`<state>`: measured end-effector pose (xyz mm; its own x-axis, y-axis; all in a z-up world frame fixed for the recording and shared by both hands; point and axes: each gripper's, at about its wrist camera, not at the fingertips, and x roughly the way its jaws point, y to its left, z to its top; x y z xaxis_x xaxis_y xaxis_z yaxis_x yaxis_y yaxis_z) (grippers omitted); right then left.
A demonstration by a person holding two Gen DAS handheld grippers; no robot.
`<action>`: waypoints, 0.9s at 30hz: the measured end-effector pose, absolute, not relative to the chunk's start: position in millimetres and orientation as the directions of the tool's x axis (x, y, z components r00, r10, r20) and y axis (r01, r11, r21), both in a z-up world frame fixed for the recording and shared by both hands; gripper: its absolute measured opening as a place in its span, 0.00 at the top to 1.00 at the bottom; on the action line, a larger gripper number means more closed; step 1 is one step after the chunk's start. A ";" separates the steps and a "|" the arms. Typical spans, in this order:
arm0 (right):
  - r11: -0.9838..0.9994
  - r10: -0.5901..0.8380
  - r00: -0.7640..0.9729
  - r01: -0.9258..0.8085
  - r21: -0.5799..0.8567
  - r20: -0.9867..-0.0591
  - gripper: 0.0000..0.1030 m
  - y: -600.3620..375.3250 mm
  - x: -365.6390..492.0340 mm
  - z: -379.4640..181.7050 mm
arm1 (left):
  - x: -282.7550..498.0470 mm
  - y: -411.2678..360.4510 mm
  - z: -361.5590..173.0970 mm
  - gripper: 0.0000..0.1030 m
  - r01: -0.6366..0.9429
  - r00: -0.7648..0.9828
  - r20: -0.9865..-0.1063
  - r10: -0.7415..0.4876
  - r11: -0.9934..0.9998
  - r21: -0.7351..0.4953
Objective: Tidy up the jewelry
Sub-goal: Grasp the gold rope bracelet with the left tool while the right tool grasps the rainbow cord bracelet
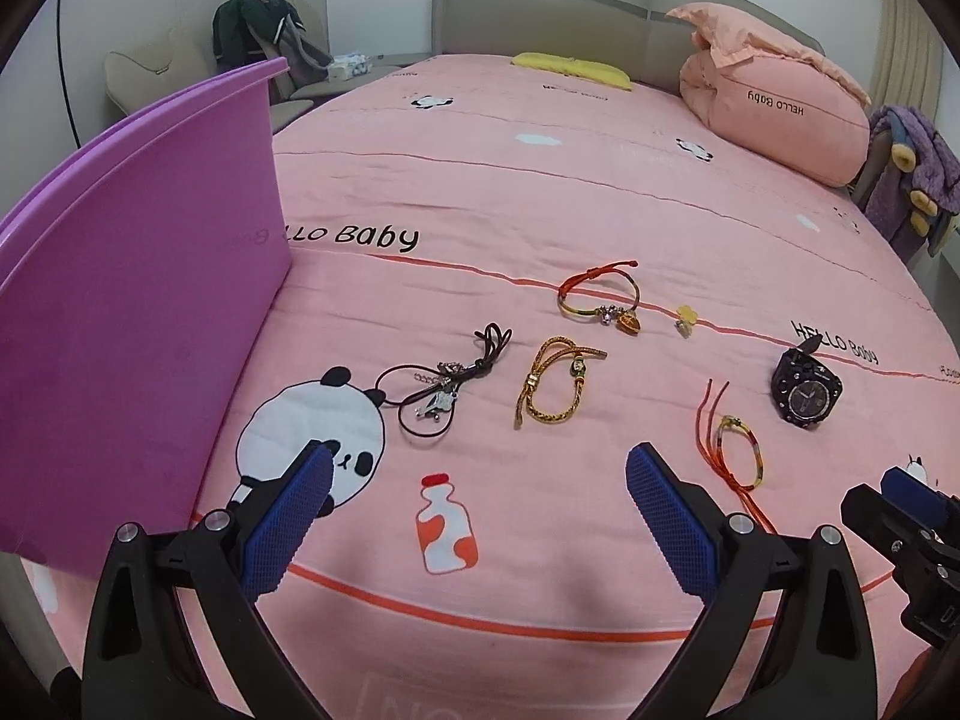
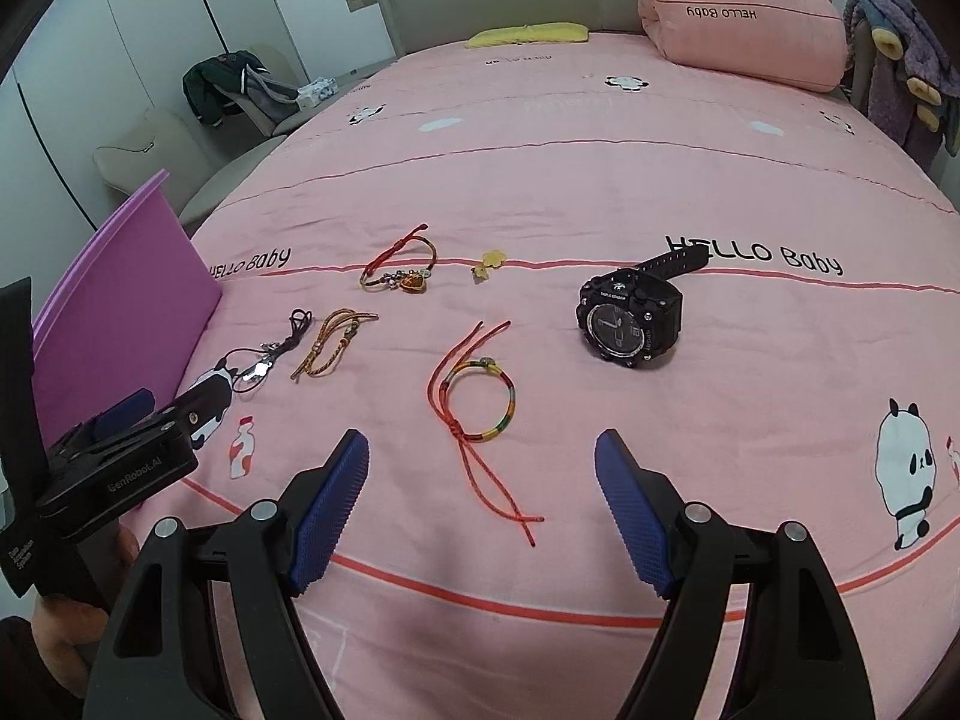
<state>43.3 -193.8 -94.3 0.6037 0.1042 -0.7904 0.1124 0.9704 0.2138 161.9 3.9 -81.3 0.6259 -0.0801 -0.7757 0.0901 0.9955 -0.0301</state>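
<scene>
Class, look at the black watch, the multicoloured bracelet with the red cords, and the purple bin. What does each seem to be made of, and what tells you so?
Black watch: likely matte resin or rubber case and strap, with a glossy, probably glass, dial.
Multicoloured bracelet: braided thread or cord; woven colour bands, limp knotted red tails.
Purple bin: apparently smooth moulded plastic, with a faint sheen and a rolled rim.

Left gripper (image 1: pixel 478 468): two black plastic finger arms with triangular cut-outs are seen, each tipped with a blue cross-hatched pad (image 1: pixel 288 531). Round silver screws are set at the arm joints. Right gripper (image 2: pixel 482 456): same build, black arms, blue textured pads (image 2: pixel 633 516), silver screws. At the lower left of the right wrist frame, white "GenRobot.AI" lettering is read on the left gripper's black housing, and bare skin of the person's hand (image 2: pixel 57 624) is visible beneath it.
</scene>
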 end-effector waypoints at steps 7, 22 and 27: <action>0.971 0.108 0.591 0.109 0.211 -0.799 0.28 -193.8 67.0 -119.7 | 178.5 -4.2 -99.5 0.06 0.084 0.626 -0.777 -0.071 0.996 -0.024; 0.976 0.091 0.586 0.109 0.189 -0.805 0.28 -195.1 92.8 -146.0 | 202.3 -14.5 -120.4 0.06 0.091 0.626 -0.778 -0.056 0.996 0.002; 0.979 0.079 0.581 0.109 0.174 -0.810 0.28 -195.0 97.2 -150.5 | 212.7 -15.3 -126.8 0.06 0.077 0.607 -0.793 -0.058 0.997 -0.015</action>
